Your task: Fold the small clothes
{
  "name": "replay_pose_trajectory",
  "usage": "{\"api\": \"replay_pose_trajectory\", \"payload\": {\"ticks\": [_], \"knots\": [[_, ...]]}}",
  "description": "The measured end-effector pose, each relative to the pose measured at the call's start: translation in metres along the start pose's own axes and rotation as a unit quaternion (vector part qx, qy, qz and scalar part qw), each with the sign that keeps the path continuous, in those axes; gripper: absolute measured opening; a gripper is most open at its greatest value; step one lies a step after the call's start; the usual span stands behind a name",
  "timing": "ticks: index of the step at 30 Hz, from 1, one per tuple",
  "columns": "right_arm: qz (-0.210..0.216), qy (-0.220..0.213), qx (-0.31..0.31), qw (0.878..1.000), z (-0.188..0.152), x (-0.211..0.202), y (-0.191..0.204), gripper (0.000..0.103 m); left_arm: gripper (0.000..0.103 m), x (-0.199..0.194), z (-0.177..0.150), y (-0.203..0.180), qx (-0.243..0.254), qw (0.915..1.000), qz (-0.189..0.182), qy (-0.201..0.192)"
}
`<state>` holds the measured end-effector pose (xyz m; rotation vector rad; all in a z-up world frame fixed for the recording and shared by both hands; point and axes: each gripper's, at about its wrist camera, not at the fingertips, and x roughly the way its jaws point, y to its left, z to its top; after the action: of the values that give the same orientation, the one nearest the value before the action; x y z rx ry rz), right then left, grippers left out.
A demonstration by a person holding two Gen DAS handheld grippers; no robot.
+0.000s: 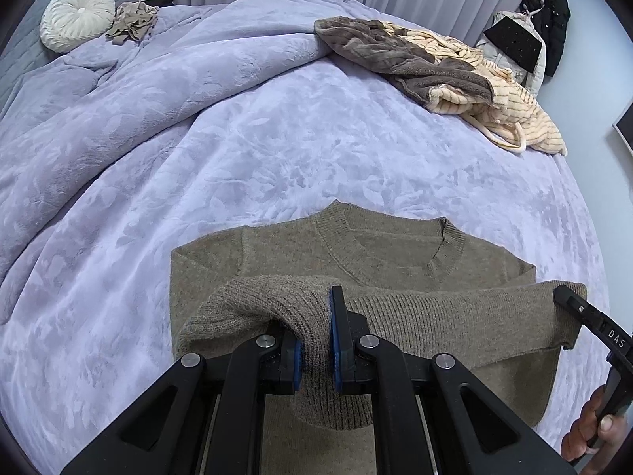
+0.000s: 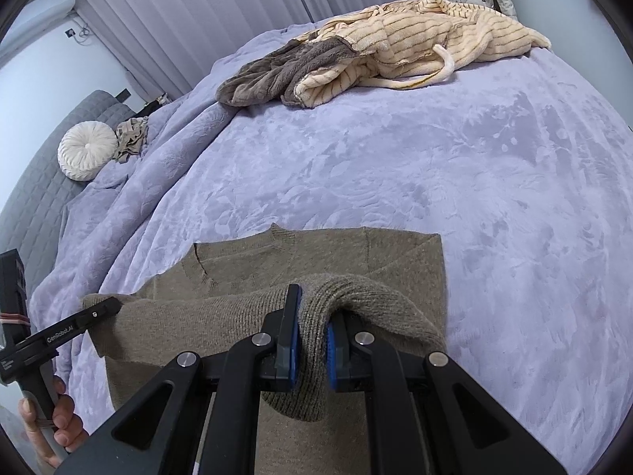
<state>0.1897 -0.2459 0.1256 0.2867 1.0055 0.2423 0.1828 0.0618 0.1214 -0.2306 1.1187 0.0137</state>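
An olive-brown knit sweater (image 1: 379, 253) lies on the lavender bedspread (image 1: 277, 150), collar facing away. Its ribbed hem is lifted and carried over the body toward the collar. My left gripper (image 1: 316, 340) is shut on the hem's left part, knit bunched between its blue pads. My right gripper (image 2: 312, 340) is shut on the hem's right part of the same sweater (image 2: 316, 257). Each view shows the other gripper at the hem's far corner: the right gripper's finger (image 1: 569, 297) at the right edge, the left gripper's finger (image 2: 103, 308) at the left edge.
A heap of brown and cream striped fleece clothes (image 1: 435, 63) lies at the bed's far right. A round white cushion (image 1: 77, 16) and a crumpled beige garment (image 1: 132, 21) sit by the grey headboard. Curtains hang behind the bed. Coats (image 1: 546, 19) hang at the far right.
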Motion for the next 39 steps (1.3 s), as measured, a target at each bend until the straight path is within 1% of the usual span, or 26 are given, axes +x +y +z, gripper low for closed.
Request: {"api": "replay_pose_trajectory", "payload": {"ticks": [6, 11, 17, 24, 29, 30, 33, 35, 36, 37, 38, 39], "knots": [[-0.008, 0.013, 0.005, 1.0, 0.004, 0.018, -0.007, 0.012, 0.012, 0.025, 0.005, 0.003, -0.003, 0.9997, -0.006, 0.024], [-0.017, 0.029, 0.017, 0.999, 0.007, 0.038, -0.016, 0.012, 0.012, 0.043, 0.005, 0.004, 0.004, 0.9995, -0.001, 0.032], [-0.024, 0.042, 0.024, 0.999, 0.004, 0.054, -0.024, 0.012, 0.012, 0.067, 0.003, 0.012, -0.006, 0.9986, -0.002, 0.052], [-0.031, 0.051, 0.026, 0.998, 0.002, 0.066, -0.029, 0.012, 0.012, 0.085, 0.002, 0.017, -0.011, 0.9977, -0.006, 0.067], [-0.038, 0.058, 0.026, 0.997, 0.0, 0.077, -0.032, 0.012, 0.012, 0.09, 0.001, 0.017, -0.006, 0.9976, -0.003, 0.069], [-0.04, 0.06, 0.025, 0.997, 0.0, 0.078, -0.032, 0.012, 0.015, 0.091, 0.001, 0.016, -0.004, 0.9976, -0.001, 0.069], [-0.04, 0.065, 0.024, 0.997, -0.001, 0.081, -0.032, 0.016, 0.016, 0.093, 0.001, 0.015, 0.0, 0.9974, 0.002, 0.072], [-0.033, 0.066, 0.027, 0.997, 0.0, 0.081, -0.032, 0.025, 0.016, 0.093, 0.002, 0.017, -0.005, 0.9972, -0.003, 0.074], [-0.029, 0.067, 0.026, 0.997, 0.0, 0.081, -0.031, 0.029, 0.025, 0.094, 0.002, 0.018, -0.01, 0.997, -0.01, 0.076], [-0.022, 0.069, 0.025, 0.997, 0.0, 0.081, -0.03, 0.042, 0.035, 0.094, 0.002, 0.02, -0.016, 0.9963, -0.028, 0.08], [-0.014, 0.069, 0.024, 0.997, 0.0, 0.08, -0.028, 0.053, 0.059, 0.094, 0.002, 0.023, -0.026, 0.9948, -0.054, 0.083], [-0.008, 0.067, 0.021, 0.997, 0.0, 0.079, -0.025, 0.057, 0.072, 0.091, 0.001, 0.026, -0.039, 0.9932, -0.075, 0.08]]}}
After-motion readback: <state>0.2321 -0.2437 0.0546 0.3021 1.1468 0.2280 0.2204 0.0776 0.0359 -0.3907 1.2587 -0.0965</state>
